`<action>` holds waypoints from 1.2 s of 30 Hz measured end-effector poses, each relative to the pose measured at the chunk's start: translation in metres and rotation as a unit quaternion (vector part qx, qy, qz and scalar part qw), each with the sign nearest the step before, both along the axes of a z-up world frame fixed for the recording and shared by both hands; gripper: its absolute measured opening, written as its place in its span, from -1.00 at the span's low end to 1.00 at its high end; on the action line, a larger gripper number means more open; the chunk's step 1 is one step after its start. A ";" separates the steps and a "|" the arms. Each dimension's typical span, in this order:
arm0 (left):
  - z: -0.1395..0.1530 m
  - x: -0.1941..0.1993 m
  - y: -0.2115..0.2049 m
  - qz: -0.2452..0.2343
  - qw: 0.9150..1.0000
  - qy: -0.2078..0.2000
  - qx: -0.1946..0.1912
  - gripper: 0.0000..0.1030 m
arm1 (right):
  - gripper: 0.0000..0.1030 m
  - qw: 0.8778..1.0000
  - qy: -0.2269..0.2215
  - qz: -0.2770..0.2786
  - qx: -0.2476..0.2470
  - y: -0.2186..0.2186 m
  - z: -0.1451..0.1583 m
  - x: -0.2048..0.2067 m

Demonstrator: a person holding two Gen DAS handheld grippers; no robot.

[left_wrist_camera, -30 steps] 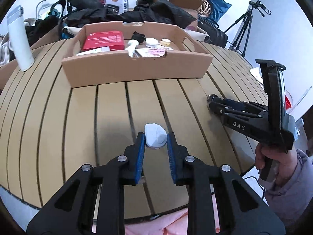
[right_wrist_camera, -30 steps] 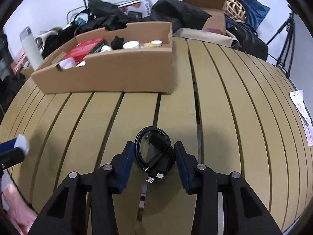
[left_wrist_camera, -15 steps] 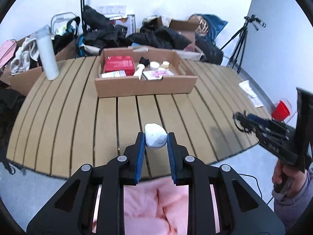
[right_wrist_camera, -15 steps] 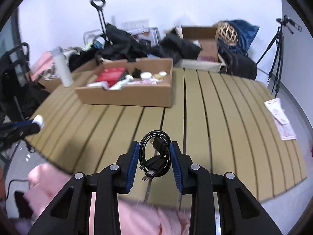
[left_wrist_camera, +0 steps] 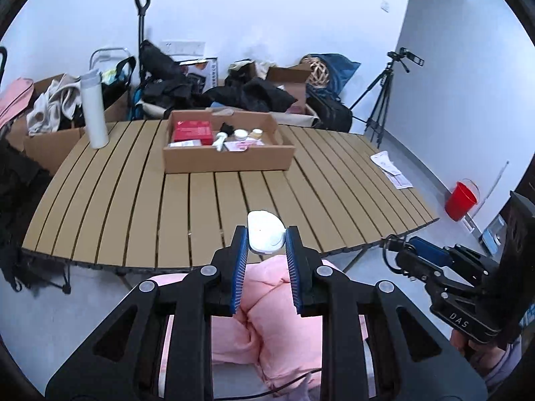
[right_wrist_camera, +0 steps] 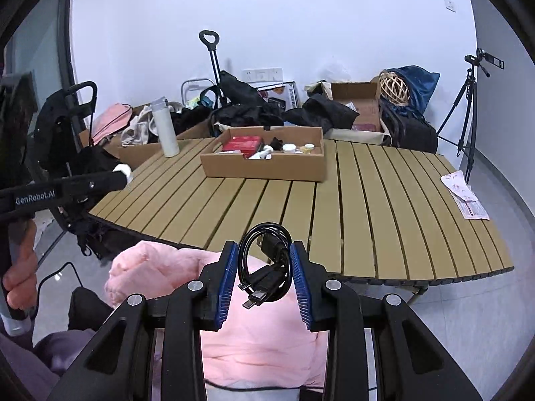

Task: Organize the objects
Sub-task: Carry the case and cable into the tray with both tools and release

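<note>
My left gripper point(left_wrist_camera: 266, 238) is shut on a small white oval device point(left_wrist_camera: 265, 235) and holds it in the air off the table's front edge. My right gripper point(right_wrist_camera: 264, 260) is shut on a coiled black cable point(right_wrist_camera: 265, 260), also held clear of the table. The right gripper shows at the right of the left wrist view point(left_wrist_camera: 398, 250); the left gripper shows at the left of the right wrist view point(right_wrist_camera: 122, 175). A cardboard tray point(left_wrist_camera: 227, 160) with a red box point(left_wrist_camera: 193, 131), small jars and other items sits far back on the slatted wooden table point(left_wrist_camera: 133, 207); the tray also shows in the right wrist view point(right_wrist_camera: 264, 167).
A white bottle point(left_wrist_camera: 93, 110) stands at the table's back left. Papers point(left_wrist_camera: 391, 168) lie at its right edge. A red bucket point(left_wrist_camera: 463, 200) and a tripod point(left_wrist_camera: 384, 100) stand on the floor to the right. Bags, clothes and boxes pile up behind. Pink clothing point(left_wrist_camera: 267, 317) is below both grippers.
Both grippers have lifted their objects off the table and pulled back and up, well away from it; the tray now looks much farther off.
</note>
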State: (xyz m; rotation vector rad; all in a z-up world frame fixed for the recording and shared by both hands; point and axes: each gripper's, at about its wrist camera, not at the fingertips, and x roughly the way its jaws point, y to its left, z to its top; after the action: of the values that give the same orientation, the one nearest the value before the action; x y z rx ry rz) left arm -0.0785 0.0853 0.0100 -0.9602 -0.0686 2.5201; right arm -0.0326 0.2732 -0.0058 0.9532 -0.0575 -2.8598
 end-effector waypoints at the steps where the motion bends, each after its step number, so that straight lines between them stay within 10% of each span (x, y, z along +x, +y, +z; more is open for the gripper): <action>1: -0.001 0.000 0.002 -0.002 1.000 -0.001 -0.004 -0.63 | -0.32 1.000 0.001 0.000 -0.001 -0.001 0.001 0.002; 19: -0.052 -0.085 0.024 0.005 0.997 -0.073 -0.024 -0.63 | -0.32 0.999 -0.042 0.005 -0.024 0.029 -0.015 -0.074; 28: -0.043 -0.250 0.083 -0.037 0.993 -0.113 0.023 -0.63 | -0.32 0.998 -0.037 0.030 -0.043 0.059 0.019 -0.255; 36: -0.113 -0.351 0.154 -0.051 0.982 -0.181 -0.014 -0.63 | -0.32 0.990 -0.136 0.009 -0.040 0.070 -0.040 -0.424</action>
State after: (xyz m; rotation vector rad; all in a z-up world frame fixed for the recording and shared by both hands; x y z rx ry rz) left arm -0.4292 0.2397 -0.1029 -1.3875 -0.0916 2.2325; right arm -0.4564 0.3436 -0.0460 1.3098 -0.1861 -2.6683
